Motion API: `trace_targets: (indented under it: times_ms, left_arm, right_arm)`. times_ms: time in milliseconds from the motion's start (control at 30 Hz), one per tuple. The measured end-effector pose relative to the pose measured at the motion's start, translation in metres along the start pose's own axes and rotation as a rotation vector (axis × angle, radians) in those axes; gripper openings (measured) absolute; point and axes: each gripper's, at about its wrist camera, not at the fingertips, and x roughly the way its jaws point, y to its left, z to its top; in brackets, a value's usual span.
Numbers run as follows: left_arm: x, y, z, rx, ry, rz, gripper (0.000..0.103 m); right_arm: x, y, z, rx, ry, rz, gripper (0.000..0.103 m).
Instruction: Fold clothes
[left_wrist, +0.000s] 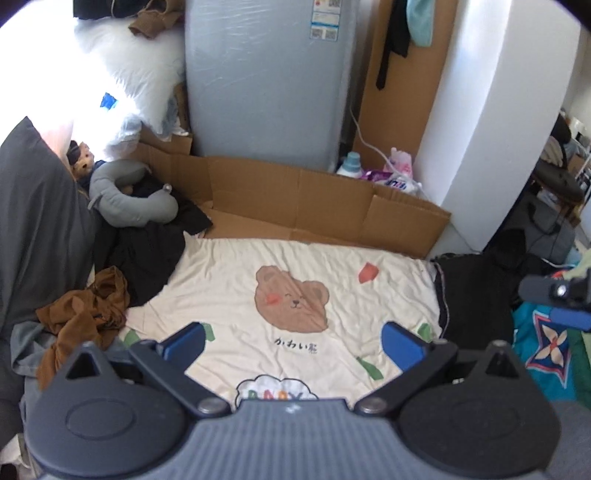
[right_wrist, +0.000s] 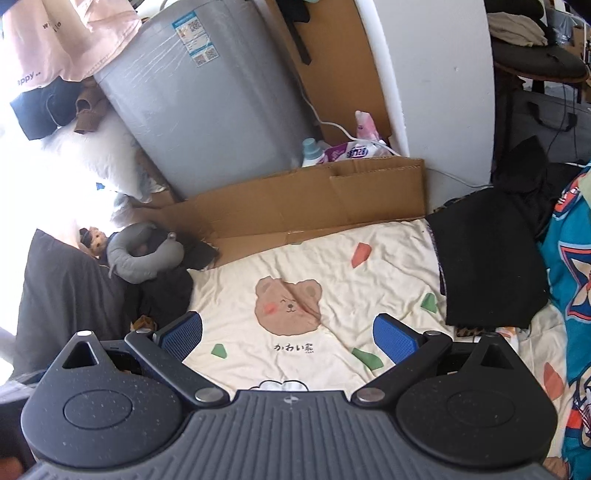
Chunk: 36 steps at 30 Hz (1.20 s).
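Cream bedding with a bear print (left_wrist: 291, 299) is being spread flat at centre. A folded black garment (right_wrist: 487, 266) is being kept at 3 o'clock on it, a crumpled brown garment (left_wrist: 85, 317) at 9 o'clock. The left gripper (left_wrist: 293, 341) and right gripper (right_wrist: 288, 334) are being held wide open above the sheet, with nothing gripped. Cardboard (left_wrist: 295, 199) is being propped at 12 o'clock.

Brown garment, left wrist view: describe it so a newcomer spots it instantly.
Start at the cream bear-print sheet spread over the bed. Go to its left edge, where a black clothes pile lies below a grey neck pillow. The brown garment is the crumpled rust-brown heap just in front of that pile, the only warm colour among the dark fabrics.
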Motion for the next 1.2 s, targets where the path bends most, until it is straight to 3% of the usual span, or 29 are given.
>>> trace_targets:
  times_ms: [467,767,1200]
  left_arm:
    - [0.005,-0.013,-0.016,-0.053,0.056,0.038,0.103]
    - [0.009,-0.021,-0.02,-0.002,0.078,0.065,0.103]
    - [0.008,-0.013,-0.026,-0.058,0.111,0.111,0.103]
  right_arm:
    - [-0.006,0.002,-0.024,-0.066,0.085,0.023,0.102]
    - [-0.002,0.006,-0.025,-0.11,0.097,0.071,0.102]
    - [0.005,0.022,-0.029,-0.198,0.15,0.028,0.102]
